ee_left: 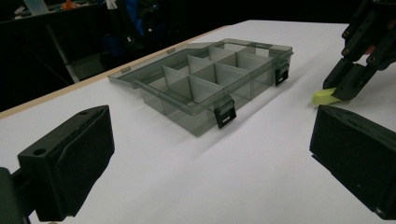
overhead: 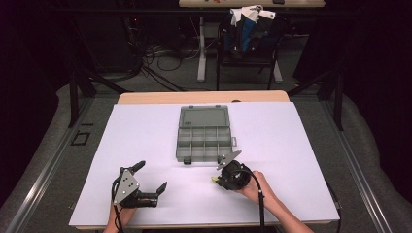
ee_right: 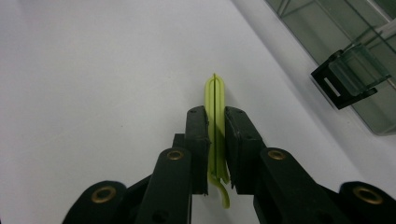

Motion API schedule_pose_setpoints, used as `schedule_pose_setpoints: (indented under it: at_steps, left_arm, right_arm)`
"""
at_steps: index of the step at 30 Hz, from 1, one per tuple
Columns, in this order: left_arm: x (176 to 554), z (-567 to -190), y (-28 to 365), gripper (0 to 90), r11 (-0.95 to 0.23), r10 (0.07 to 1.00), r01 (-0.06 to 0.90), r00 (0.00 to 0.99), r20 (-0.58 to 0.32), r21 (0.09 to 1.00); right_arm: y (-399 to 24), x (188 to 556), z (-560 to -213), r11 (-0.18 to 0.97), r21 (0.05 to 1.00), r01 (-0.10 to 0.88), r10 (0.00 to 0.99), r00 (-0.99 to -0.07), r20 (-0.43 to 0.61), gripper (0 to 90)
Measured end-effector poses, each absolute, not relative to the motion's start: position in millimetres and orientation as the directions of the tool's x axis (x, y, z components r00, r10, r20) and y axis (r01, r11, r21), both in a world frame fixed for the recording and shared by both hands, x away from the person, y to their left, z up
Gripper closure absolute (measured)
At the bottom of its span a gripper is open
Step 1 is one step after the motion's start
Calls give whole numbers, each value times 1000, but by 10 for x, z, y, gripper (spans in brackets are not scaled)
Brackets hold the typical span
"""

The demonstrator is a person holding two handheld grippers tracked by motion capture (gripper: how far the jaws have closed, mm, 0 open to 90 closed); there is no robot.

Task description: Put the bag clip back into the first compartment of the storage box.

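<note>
The left gripper (overhead: 151, 177) sat near the front-left corner of the desk (overhead: 291, 145), a matte white surface with a pale wooden strip along its far edge; its two blocky black jaws stood wide apart with nothing between them, and a grey three-cornered plate lay on top of it; a person's left hand (overhead: 119, 216) held it from the front edge. Towards the middle of the desk, nearer the far edge, lay one organiser box (overhead: 204, 134) of smoky translucent grey plastic, rectangular, its lid folded back flat towards the far edge; thin dividers split the tray into small square compartments, which looked empty as far as could be told; the left gripper view showed two black latches (ee_left: 224, 112) on its near wall, detail too small to read in the high view. Just right of the box's front-right corner, the right gripper (overhead: 214, 180) rested low over the desk in the person's right hand (overhead: 255, 189), its jaws clenched on one thin yellow-green plastic clip (ee_right: 215, 100); the right gripper view showed the clip as two flat, smooth leaves pressed together, rounded at the tip, which poked out past the pads above the white surface.
</note>
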State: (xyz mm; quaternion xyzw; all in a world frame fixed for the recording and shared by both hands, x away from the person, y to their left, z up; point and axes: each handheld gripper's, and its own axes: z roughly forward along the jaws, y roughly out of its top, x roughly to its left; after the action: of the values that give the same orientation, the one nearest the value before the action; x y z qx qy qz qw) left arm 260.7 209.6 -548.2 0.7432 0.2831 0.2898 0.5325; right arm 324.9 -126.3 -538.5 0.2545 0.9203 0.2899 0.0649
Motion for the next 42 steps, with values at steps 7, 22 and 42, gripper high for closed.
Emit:
schedule_pose_setpoints:
  at_steps: [7, 22, 42]
  left_arm:
    - [2613, -5483, 2114, 0, -274, 731, 114, 670, 130, 955]
    - [2585, -5476, 2097, 0, -269, 732, 108, 669, 130, 957]
    - [2597, -5484, 2102, 0, -274, 734, 115, 667, 131, 955]
  right_arm:
    - [-1301, 3254, -5343, 692, 584, 424, 511, -859, 19, 806]
    - [-1335, 3236, -5215, 656, 624, 425, 540, -841, 5, 806]
    - [-1383, 3274, -5126, 634, 657, 408, 550, -835, -11, 807]
